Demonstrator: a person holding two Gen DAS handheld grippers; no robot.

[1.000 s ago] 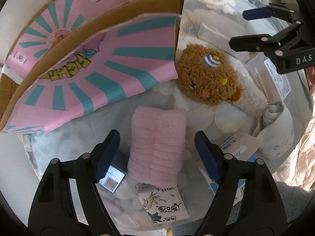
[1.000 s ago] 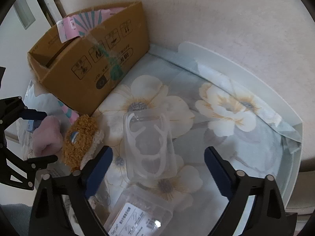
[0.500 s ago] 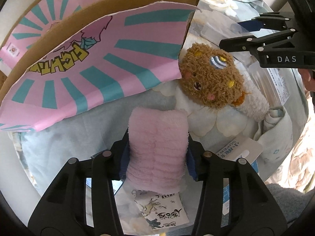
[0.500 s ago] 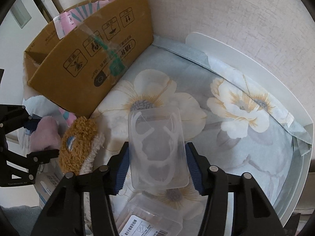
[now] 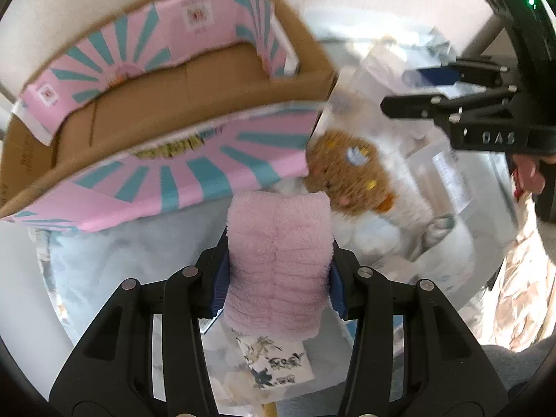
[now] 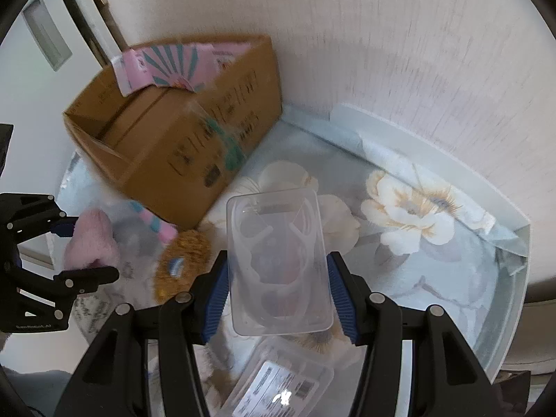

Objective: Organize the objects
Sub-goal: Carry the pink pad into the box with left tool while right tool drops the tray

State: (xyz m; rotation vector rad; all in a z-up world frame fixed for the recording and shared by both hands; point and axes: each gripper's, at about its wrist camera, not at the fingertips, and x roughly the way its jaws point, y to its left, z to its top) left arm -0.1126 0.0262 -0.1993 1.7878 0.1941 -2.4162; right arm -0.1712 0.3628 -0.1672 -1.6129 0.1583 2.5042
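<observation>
The left gripper (image 5: 278, 274) clamps a fluffy pink folded cloth (image 5: 278, 264), held above the floral sheet just in front of the open brown cardboard box (image 5: 194, 83), whose inside shows pink-and-teal printed flaps. The right gripper (image 6: 278, 292) pinches a clear plastic case (image 6: 278, 264) containing white floss picks, near the brown plush toy (image 6: 180, 260).

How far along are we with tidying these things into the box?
Done: nothing visibly packed; the cardboard box looks empty. In hand: left gripper clamps the pink fluffy cloth, right gripper the clear plastic case. Left: plush bear, labelled case.
</observation>
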